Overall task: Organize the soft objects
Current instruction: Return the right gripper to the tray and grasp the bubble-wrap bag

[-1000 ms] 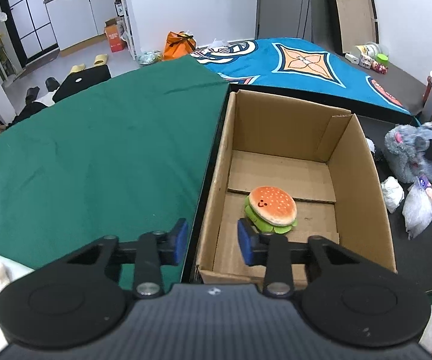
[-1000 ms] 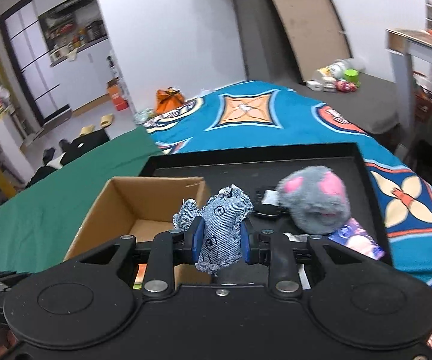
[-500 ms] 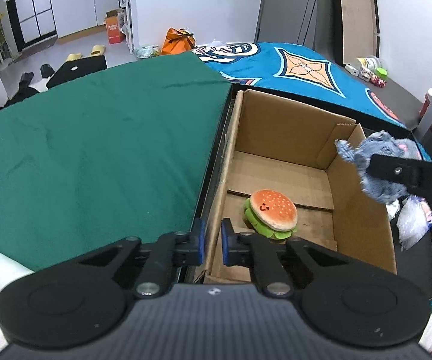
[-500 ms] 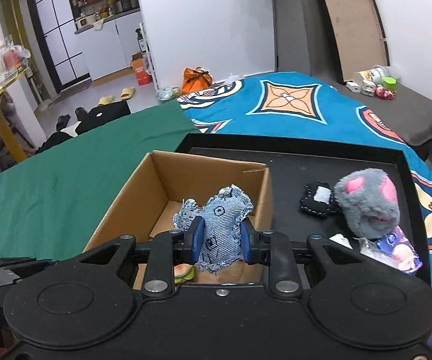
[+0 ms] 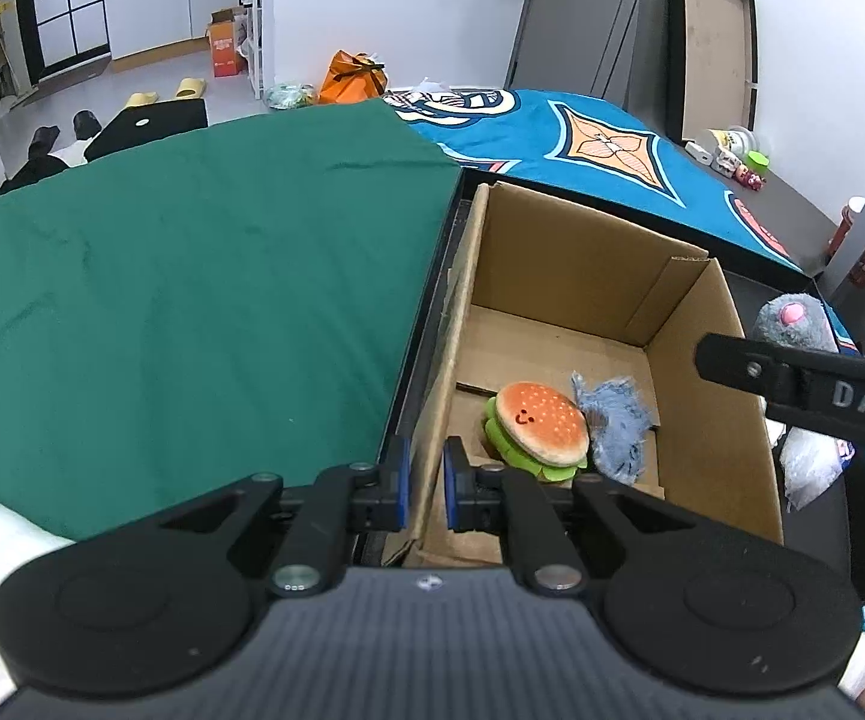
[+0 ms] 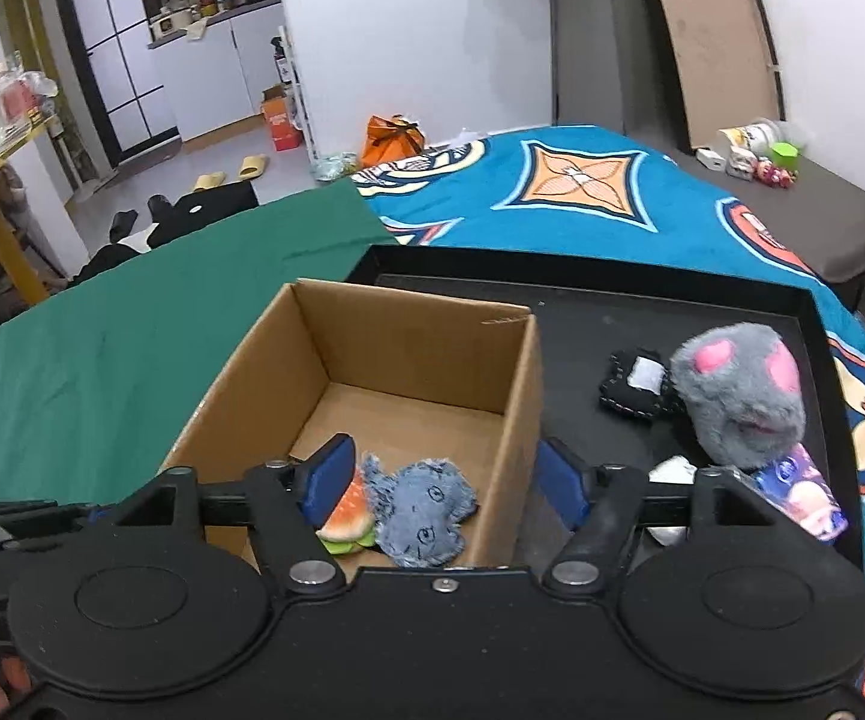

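So far, two toys lay in our cardboard box: the burger plush and, touching it, the denim toy. Our right gripper gaped wide, empty; our left gripper pinched the box wall. The grey mouse and black patch remained on the tray.

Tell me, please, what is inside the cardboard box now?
Inside the cardboard box lie a burger plush and a blue denim toy, side by side and touching. The floor underneath them, and the near corner behind the left tool, are covered from view.
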Demonstrator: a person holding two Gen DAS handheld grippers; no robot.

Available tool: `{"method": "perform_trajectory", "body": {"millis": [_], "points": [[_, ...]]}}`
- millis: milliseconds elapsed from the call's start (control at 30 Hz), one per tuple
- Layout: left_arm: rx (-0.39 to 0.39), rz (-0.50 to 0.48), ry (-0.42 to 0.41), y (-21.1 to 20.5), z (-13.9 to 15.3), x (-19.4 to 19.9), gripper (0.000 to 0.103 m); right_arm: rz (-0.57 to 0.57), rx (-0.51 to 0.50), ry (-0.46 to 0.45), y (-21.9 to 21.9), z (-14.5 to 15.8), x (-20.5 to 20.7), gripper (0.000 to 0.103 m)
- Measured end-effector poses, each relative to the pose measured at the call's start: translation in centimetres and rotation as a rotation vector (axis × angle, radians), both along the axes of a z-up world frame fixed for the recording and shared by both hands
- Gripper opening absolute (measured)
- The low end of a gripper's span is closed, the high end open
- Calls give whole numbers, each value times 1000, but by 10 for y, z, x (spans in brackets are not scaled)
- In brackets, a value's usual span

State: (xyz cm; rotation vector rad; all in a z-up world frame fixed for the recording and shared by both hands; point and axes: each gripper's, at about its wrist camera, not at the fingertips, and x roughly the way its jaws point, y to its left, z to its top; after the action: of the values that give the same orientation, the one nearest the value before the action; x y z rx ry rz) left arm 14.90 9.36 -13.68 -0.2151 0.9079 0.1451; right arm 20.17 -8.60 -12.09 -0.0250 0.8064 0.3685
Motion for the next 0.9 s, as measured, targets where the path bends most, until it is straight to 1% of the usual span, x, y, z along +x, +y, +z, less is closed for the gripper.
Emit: {"method": "perform_trajectory", "body": {"millis": [33, 67, 100, 133, 167, 233, 267, 300, 333, 367, 400, 567, 733, 800, 900], "points": [[2, -1, -1, 0, 1, 0, 11, 0, -4, -3, -2, 1, -1, 77], [10, 2, -2, -1, 1, -1, 12, 2, -6, -8, -4, 1, -3, 82], [20, 5, 3, -2, 1, -1, 15, 0, -8, -8, -6, 2, -4, 86], [27, 7, 9, -3, 2, -1, 15, -5, -9, -5, -7, 2, -5, 88], [27, 8, 13, -3, 2, -1, 16, -11, -10, -4, -9, 3, -7, 89], [16, 8, 27, -3, 2, 0, 26, -14, -24, -20, -13, 3, -9, 90], [22, 10, 30, -2, 3, -1, 38, -17, -36, -30, -14, 3, -10, 93], [35, 15, 28, -3, 4, -1, 51, -20, -46, -35, -16, 3, -11, 93], [51, 20, 25, -4, 5, -1, 57, -21, -47, -31, -19, 2, -11, 93], [65, 24, 23, -5, 7, -1, 66, -22, -43, -20, -21, 0, -11, 93], [73, 27, 20, -6, 9, -1, 71, -24, -38, -12, -24, -1, -10, 93], [117, 31, 15, -10, 15, 0, 76, -29, -30, -23, -38, -1, -10, 93], [156, 16, 24, -20, 17, 3, 77, -46, -1, -24, -58, -5, -9, 93], [164, 16, 31, -23, 17, 5, 78, -61, 13, -23, -67, -9, -8, 93], [154, 13, 45, -27, 17, 6, 80, -93, 34, -12, -79, -17, -5, 93]]}}
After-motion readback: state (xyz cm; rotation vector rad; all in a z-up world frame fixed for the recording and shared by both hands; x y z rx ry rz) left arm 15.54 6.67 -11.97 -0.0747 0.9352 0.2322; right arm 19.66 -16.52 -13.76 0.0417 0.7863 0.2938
